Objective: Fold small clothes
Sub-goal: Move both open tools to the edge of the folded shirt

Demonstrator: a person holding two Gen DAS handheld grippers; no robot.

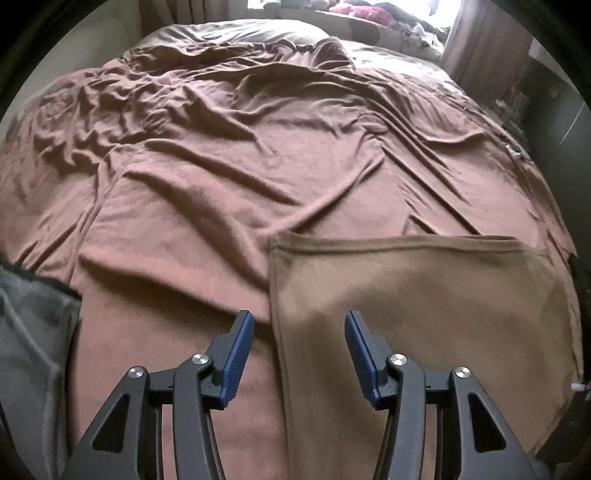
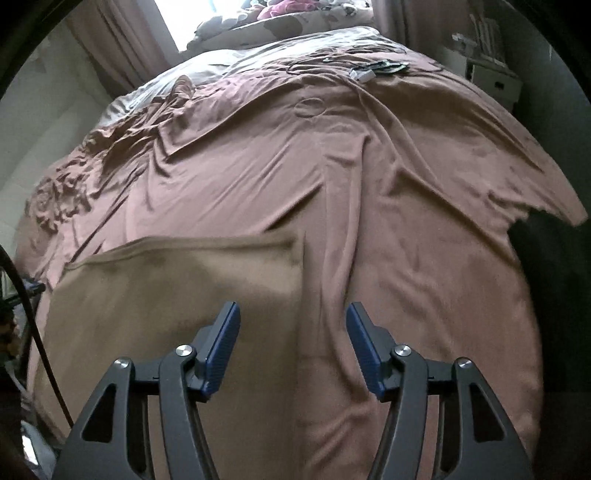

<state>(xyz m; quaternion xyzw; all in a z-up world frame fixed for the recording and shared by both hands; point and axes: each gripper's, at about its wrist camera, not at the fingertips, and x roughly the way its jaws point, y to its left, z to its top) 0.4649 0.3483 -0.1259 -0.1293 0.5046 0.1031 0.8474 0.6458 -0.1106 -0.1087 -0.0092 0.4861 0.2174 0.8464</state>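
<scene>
Both grippers' fingers (image 1: pixel 245 354) (image 2: pixel 221 347) apart, empty, above tan cloth (image 1: pixel 424 306).

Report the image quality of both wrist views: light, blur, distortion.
Left wrist view: the window behind the bed is blown out, the tan cloth is soft with motion blur, and fisheye bends the bedspread. Right wrist view: same backlight, blurred cloth edge, dark vignetted corners.

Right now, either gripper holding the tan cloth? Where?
No. Left gripper and right gripper both stand open above the tan cloth; pads clear, nothing between them.
</scene>
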